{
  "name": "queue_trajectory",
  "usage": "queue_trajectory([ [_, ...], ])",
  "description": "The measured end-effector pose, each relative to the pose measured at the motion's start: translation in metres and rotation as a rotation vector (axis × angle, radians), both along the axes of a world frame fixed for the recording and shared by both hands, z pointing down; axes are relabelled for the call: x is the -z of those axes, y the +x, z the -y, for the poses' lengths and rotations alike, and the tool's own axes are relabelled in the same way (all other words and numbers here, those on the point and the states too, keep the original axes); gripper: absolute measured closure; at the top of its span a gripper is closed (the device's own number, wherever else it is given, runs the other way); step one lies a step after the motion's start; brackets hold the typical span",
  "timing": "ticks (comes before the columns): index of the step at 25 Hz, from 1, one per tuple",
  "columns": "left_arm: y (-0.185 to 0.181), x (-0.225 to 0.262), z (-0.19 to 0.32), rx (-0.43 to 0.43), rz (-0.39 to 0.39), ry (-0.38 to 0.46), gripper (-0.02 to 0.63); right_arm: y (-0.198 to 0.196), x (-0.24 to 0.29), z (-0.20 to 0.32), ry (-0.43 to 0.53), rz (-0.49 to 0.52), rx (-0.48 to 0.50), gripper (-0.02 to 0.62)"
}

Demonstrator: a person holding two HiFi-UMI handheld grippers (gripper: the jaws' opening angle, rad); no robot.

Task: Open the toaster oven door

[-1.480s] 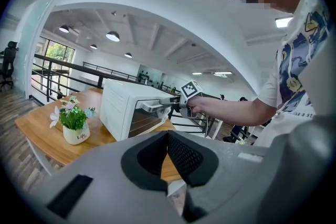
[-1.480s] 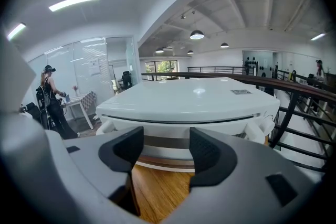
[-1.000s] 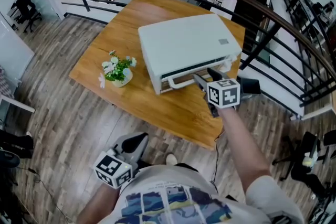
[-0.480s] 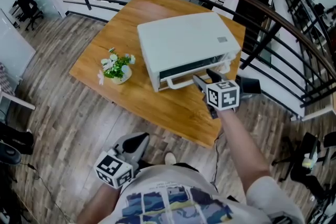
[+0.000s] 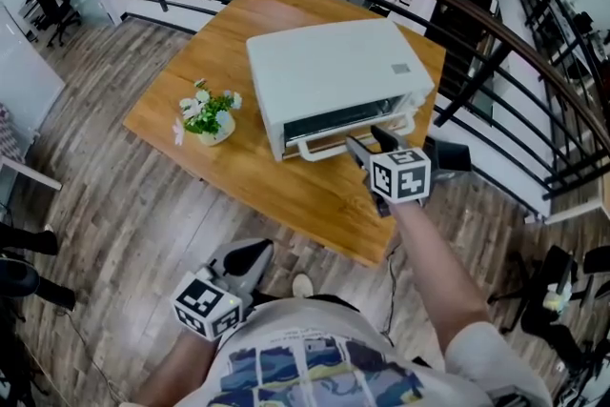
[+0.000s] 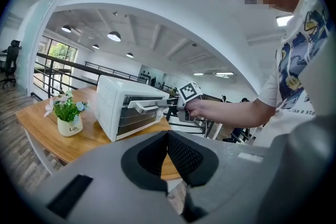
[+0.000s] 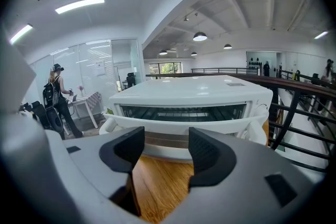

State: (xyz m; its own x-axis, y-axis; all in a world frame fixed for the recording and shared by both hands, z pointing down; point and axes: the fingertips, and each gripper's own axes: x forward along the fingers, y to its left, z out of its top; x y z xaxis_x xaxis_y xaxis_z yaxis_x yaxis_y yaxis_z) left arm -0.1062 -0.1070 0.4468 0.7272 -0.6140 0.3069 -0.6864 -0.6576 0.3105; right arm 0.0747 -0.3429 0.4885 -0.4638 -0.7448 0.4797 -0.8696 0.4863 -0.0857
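Toaster oven door tilts wider — right tool spread at handle (left tool closed).

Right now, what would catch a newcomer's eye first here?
The white toaster oven sits in the middle of the wooden table, its door ajar. The right gripper is at the door handle with jaws apart, and a small pot of flowers stands at the table's left.

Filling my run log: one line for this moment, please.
right hand-held gripper: open, at handle | toaster oven door: ajar | left hand-held gripper: shut, empty
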Motion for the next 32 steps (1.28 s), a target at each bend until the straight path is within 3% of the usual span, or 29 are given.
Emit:
queue_trajectory([
  [32, 0.02, -0.002, -0.032, 0.033, 0.02, -0.015, 0.603, 0.016, -0.023, -0.038, 0.001, 0.002, 0.03, 0.339],
])
